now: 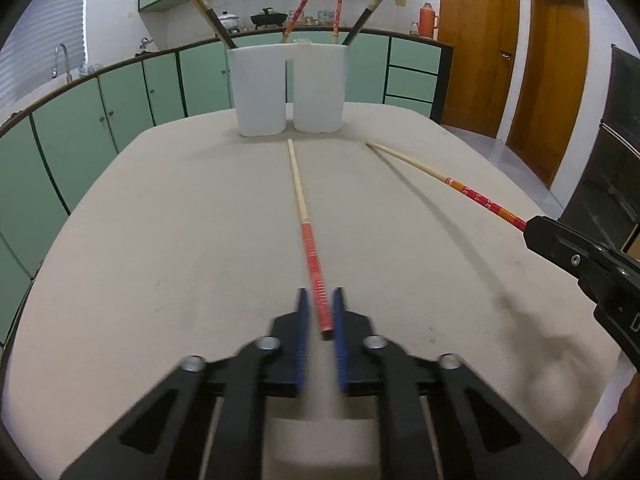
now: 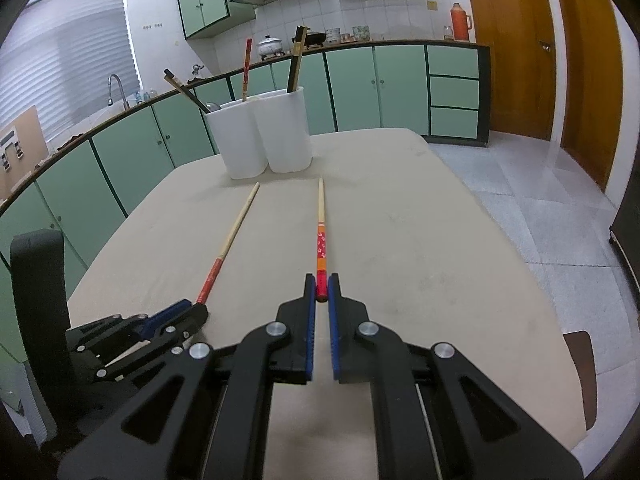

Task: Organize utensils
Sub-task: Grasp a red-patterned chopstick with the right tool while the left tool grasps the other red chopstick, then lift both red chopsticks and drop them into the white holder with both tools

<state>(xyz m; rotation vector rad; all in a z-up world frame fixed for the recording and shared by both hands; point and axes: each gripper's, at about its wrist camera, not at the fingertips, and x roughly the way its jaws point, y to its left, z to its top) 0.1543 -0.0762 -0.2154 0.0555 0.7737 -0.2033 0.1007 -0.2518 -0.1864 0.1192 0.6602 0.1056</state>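
**Chopsticks gripped at their red ends, one in each gripper**

Chopsticks lie out across the desk [image 1: 160, 240], slim round sticks of pale wood with painted red handles. One chopstick with fine ribbed red banding [image 1: 308, 236] points toward the white holder [image 1: 290, 88], its red end clenched between the blue ridged pads of the left gripper [image 1: 320, 312]; that view is motion-blurred. A second chopstick with a red flowered and orange-banded handle [image 2: 321, 240] is pinched at its tip by the right gripper [image 2: 321, 292], jaws clamped on it. Both sticks slope forward, pale tips near the holder's foot; whether the tips touch the desk cannot be told.

The holder is smooth white plastic, two rounded compartments joined side by side, standing upright at the far end of the desk. Black-handled chopsticks [image 1: 212, 20] and red ones [image 1: 300, 10] lean out of it. The desk surface is matte beige with rounded corners.

Both grippers are black, angled downward and forward, side by side, left one low beside the right.
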